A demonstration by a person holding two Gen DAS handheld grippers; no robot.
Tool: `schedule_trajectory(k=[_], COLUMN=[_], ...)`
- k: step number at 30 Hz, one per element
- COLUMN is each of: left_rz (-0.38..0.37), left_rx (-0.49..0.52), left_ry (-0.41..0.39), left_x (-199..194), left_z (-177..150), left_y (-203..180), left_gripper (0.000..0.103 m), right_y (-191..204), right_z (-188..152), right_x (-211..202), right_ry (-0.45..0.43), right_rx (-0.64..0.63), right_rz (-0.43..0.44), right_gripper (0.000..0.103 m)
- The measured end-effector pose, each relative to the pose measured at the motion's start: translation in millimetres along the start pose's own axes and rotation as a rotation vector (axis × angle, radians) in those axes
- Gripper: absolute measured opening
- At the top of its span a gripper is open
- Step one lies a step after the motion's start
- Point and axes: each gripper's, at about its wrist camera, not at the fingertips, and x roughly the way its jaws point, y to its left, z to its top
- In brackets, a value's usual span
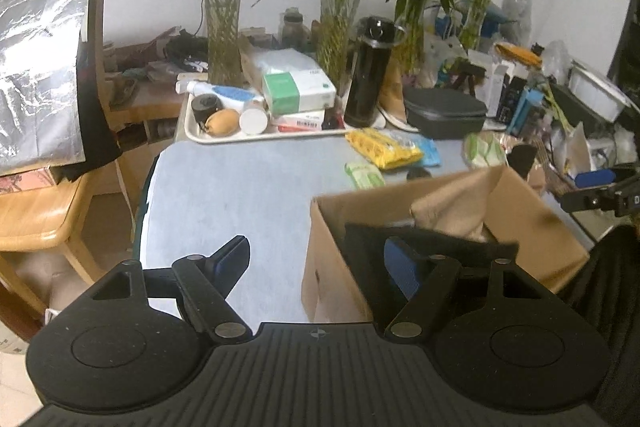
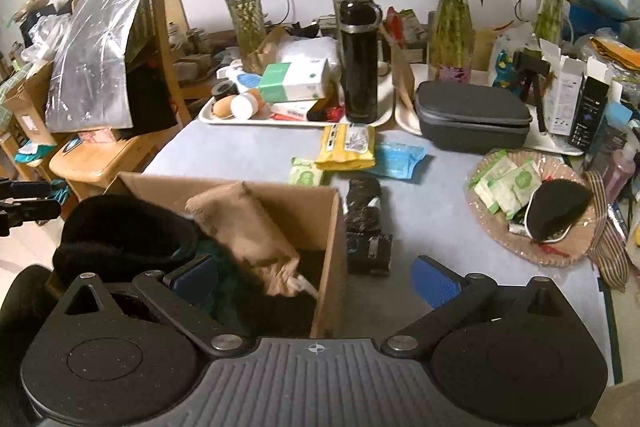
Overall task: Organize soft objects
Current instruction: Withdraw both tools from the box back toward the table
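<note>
The bench carries a bare blue-grey stretch between the cardboard box and the cluttered back row; its left edge drops off beside a wooden chair; open room lies left of the box in the left wrist view and right of it in the right wrist view. The cardboard box stands open-topped near the front edge; inside, a tan soft bundle lies tilted, its long axis running from the far left corner down toward the near right; dark fabric fills the left side. Behind, a white tray holds bottles and cartons, with a black flask upright. A dark folded umbrella lies just right of the box, long axis pointing away. A yellow packet rests near the tray. The left gripper angles downward at the box's left wall, jaws wide, nothing between them; the right gripper angles down over the box's right wall, jaws wide and empty.
</note>
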Motion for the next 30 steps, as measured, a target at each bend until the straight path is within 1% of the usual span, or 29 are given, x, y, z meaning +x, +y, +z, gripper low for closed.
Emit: schedule_trajectory(k=[4,8,12,14,18,23,30], left_rz=[-0.021,-0.03,-0.028,-0.034,-0.069,-0.084,-0.095], left_rx=[-0.007,0.01,0.018,0.013,0.013,0.028,0.021], left_ry=[-0.031,-0.051,-0.059,-0.065,-0.071,-0.067,-0.066], left_x=[4.4,12.8,24.2,28.2,35.5,48.1,65.4], left_z=[15.6,27.7,34.9,37.5,41.2,44.3,47.5], left_y=[2.6,2.3,4.9,6.9,9.3,10.8,17.6], left_gripper=[0.074,0.074,0.074,0.074,0.074,0.074,0.074], right_y=[-6.4,-13.0,-22.9,-27.8,-37.4,-46.0,-60.6], right_z=[16.0,28.8,33.7,36.1,41.6,46.4,47.9], right_x=[-0.1,4.7,14.9,21.5,37.9,60.6,104.2], right_ry=[-0.014,-0.015,-0.026,-0.027,-0.036,-0.037,0.017], right_rx=[0.012,0.0,0.019,0.037,0.051,0.038,0.041], right_rz=[-0.014,-0.041,-0.02,-0.032,-0.038,-0.048,-0.07], right_gripper=[0.103,0.103,0.103,0.103,0.103,0.103,0.102])
